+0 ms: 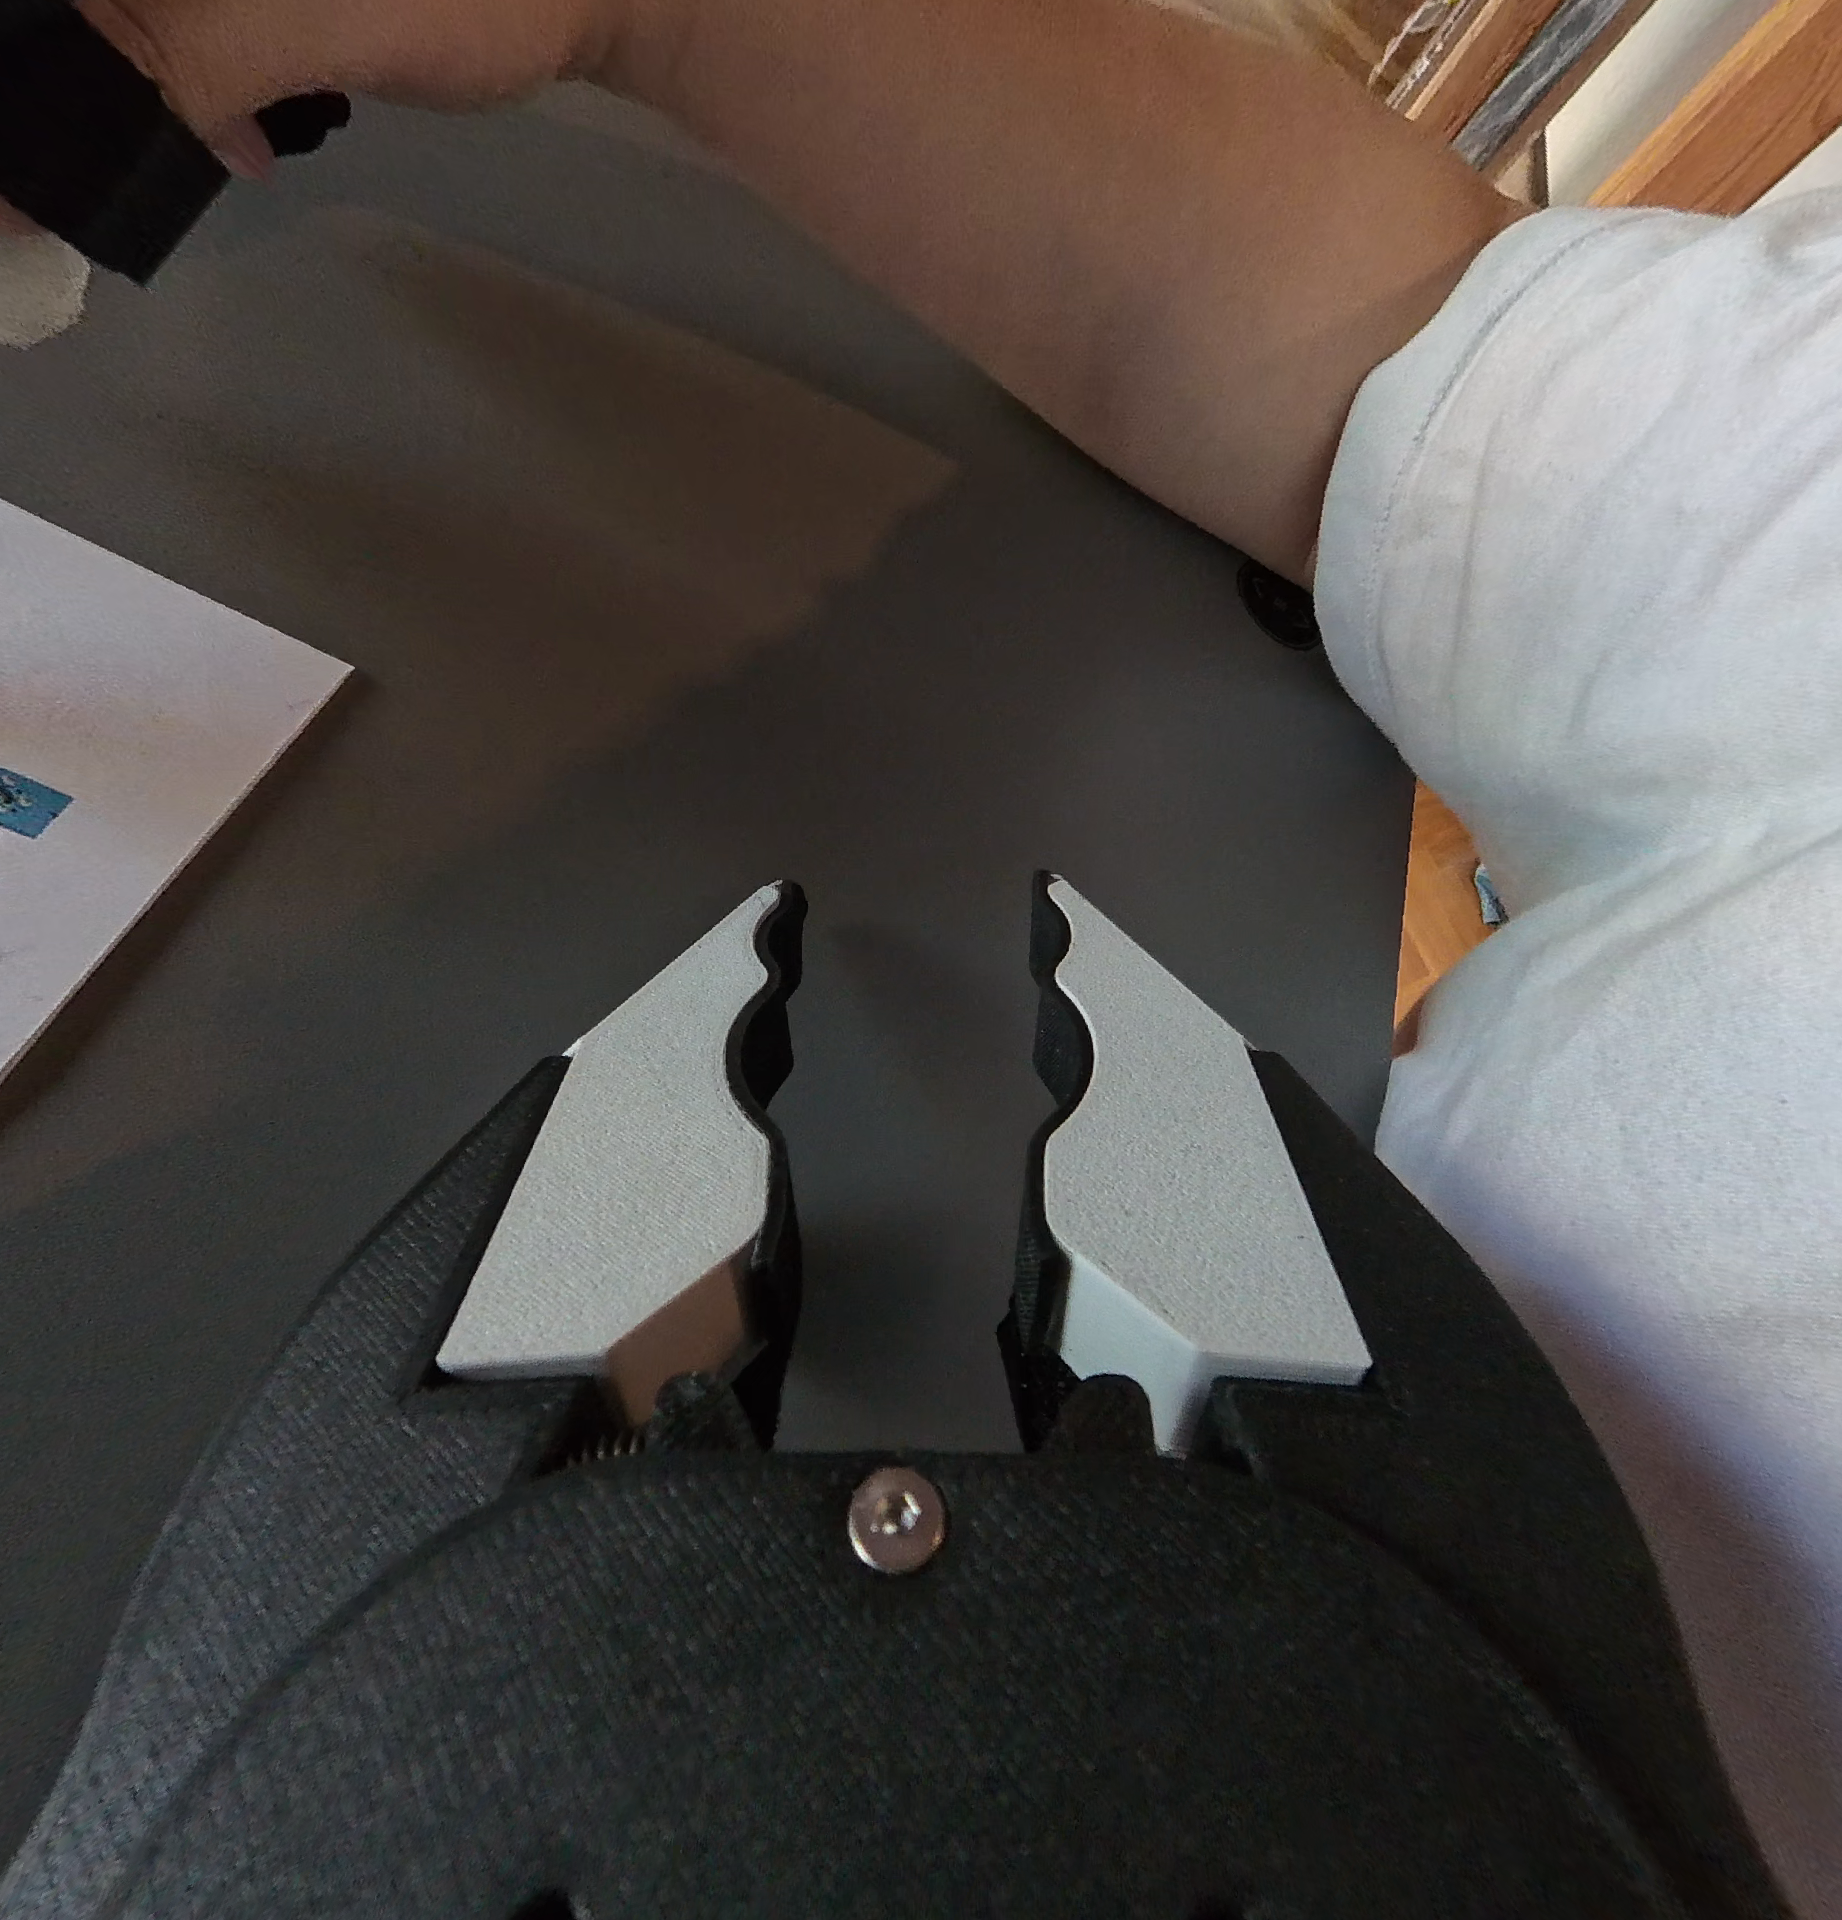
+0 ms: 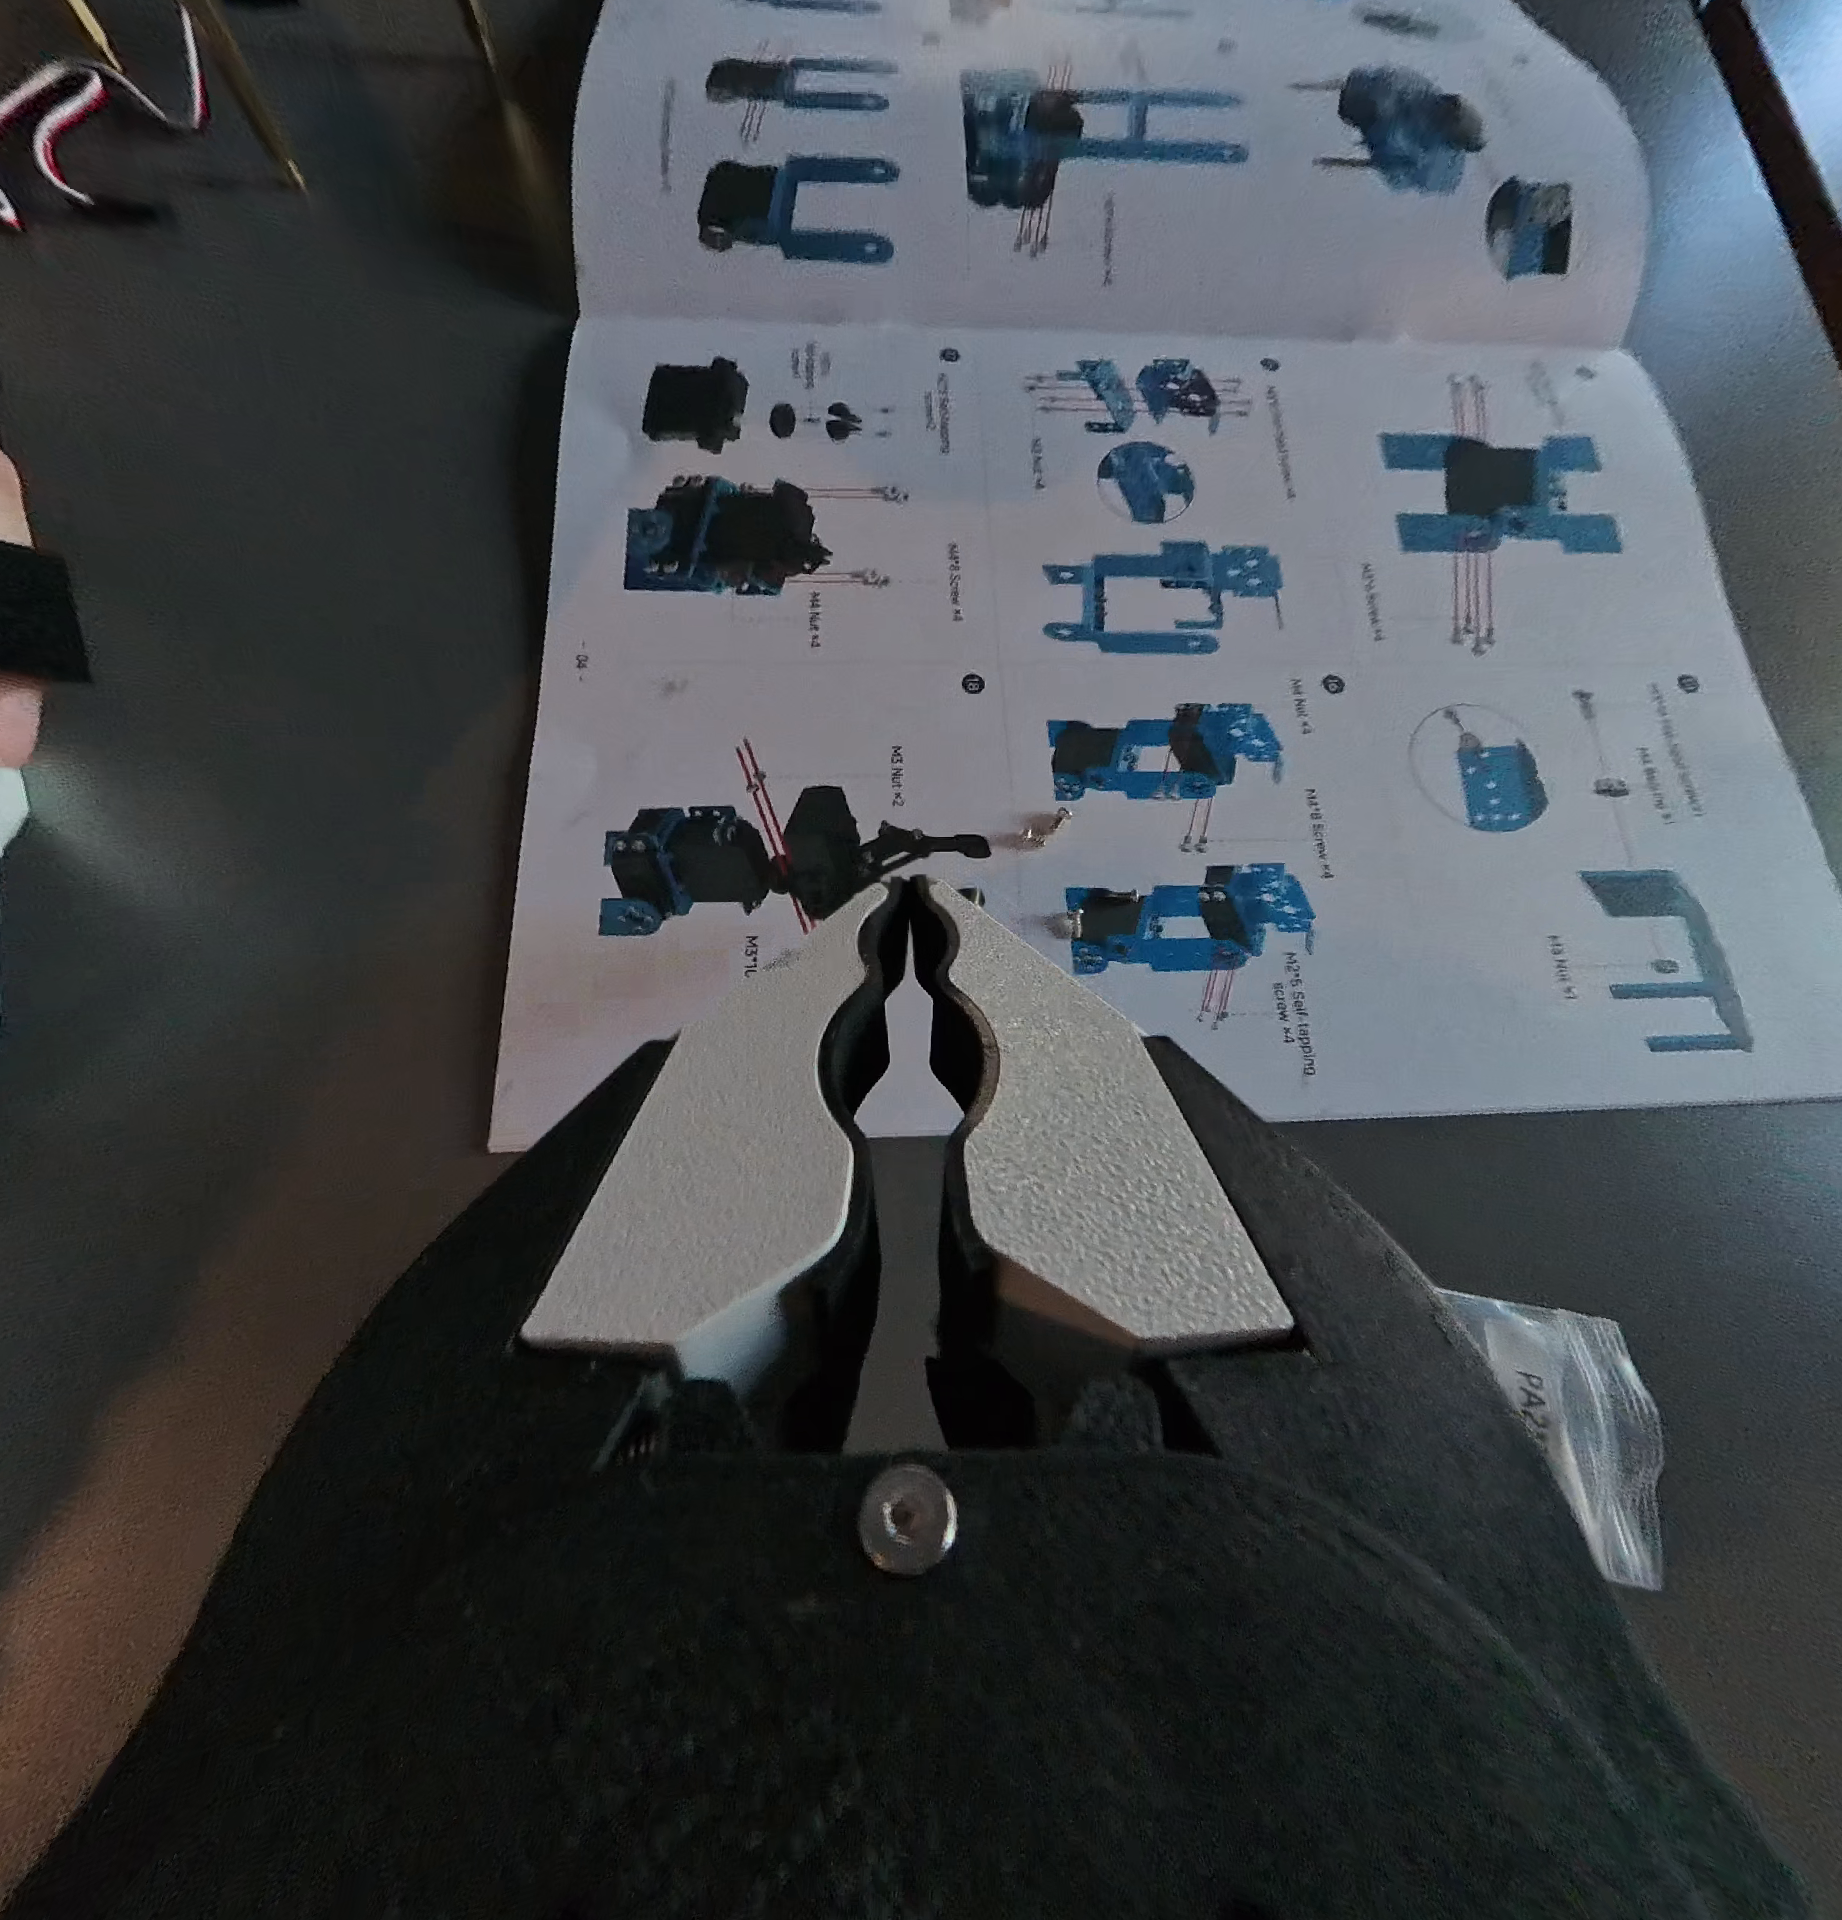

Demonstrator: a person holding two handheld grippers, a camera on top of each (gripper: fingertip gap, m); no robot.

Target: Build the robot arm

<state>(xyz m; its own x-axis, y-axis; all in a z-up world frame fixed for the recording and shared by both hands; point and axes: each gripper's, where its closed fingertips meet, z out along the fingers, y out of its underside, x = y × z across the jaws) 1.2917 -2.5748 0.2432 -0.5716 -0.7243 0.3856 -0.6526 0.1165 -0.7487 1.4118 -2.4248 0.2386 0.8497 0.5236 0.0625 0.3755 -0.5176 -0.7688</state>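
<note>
Booklet [image 2: 1156, 623]: open, flat on my dark surface [image 2: 273, 727].
Right gripper [image 2: 912, 883]: fingertips closed, empty, over booklet's near edge; small screws [image 2: 1042, 826] just ahead.
Left gripper [image 1: 912, 888]: parted, empty, above bare surface [image 1: 584, 727].

Soft daylight, dim grey tabletop [image 1: 584, 520] with faint shadows, wide-angle edge stretch, slightly blurred booklet [image 2: 1104, 623].

Dark tabletop with an open booklet and small loose hardware

An open instruction booklet [image 2: 1156, 582] with blue and black diagrams lies flat on the dark grey table [image 2: 293, 727]; a few small metal screws [image 2: 1042, 826] rest on its page. A clear plastic bag [image 2: 1582, 1444] lies near the booklet's near edge, a red, white and black wire [image 2: 75, 114] lies well apart on the far side.
</note>
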